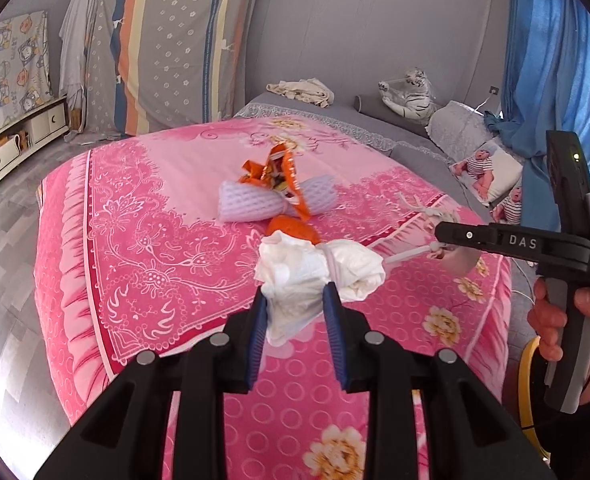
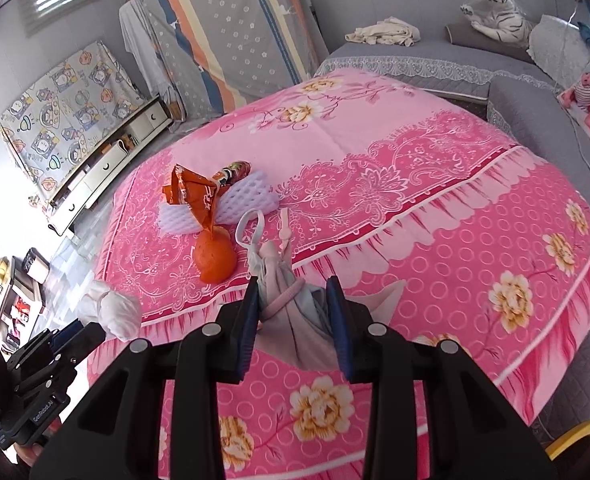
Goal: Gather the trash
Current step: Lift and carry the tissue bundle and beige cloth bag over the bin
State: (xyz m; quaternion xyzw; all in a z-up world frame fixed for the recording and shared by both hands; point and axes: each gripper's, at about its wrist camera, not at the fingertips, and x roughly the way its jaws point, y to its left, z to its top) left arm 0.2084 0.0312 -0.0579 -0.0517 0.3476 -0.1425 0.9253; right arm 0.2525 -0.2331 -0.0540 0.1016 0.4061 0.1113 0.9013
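Left wrist view: left gripper (image 1: 295,296) has its blue-padded jaws clamped on a crumpled white tissue wad (image 1: 315,270), soft and creased, held just above the pink floral bedspread (image 1: 143,216). At 12 o'clock from the wad, touching or nearly so, sits an orange peel (image 1: 295,232) — a dimpled dome; further toward 12 lie a white foam fruit net (image 1: 255,202), waffle-textured and pinched at the middle, and a torn orange snack wrapper (image 1: 281,172), glossy and crinkled, lying across it. At 3 o'clock the right gripper (image 1: 441,246) reaches in from the side, a pale scrap at its tip. Right wrist view: at 9 o'clock the tissue wad (image 2: 113,310) shows again near the bed edge; the peel (image 2: 215,258) sits at 11 o'clock from the right gripper (image 2: 295,298), whose jaws are clamped on a used face mask (image 2: 291,304) — thin folded fabric, limp, with ear loops trailing forward. Judgement: pick-up step done for two items, both lifted, neither yet dropped anywhere. No bin shows in either view, though a yellow rim (image 1: 529,384) shows at the bed edge at 4 o'clock in the left view; its nature cannot be told. Next move calls for carrying both loads to a container; peel, net and wrapper remain on the bed.
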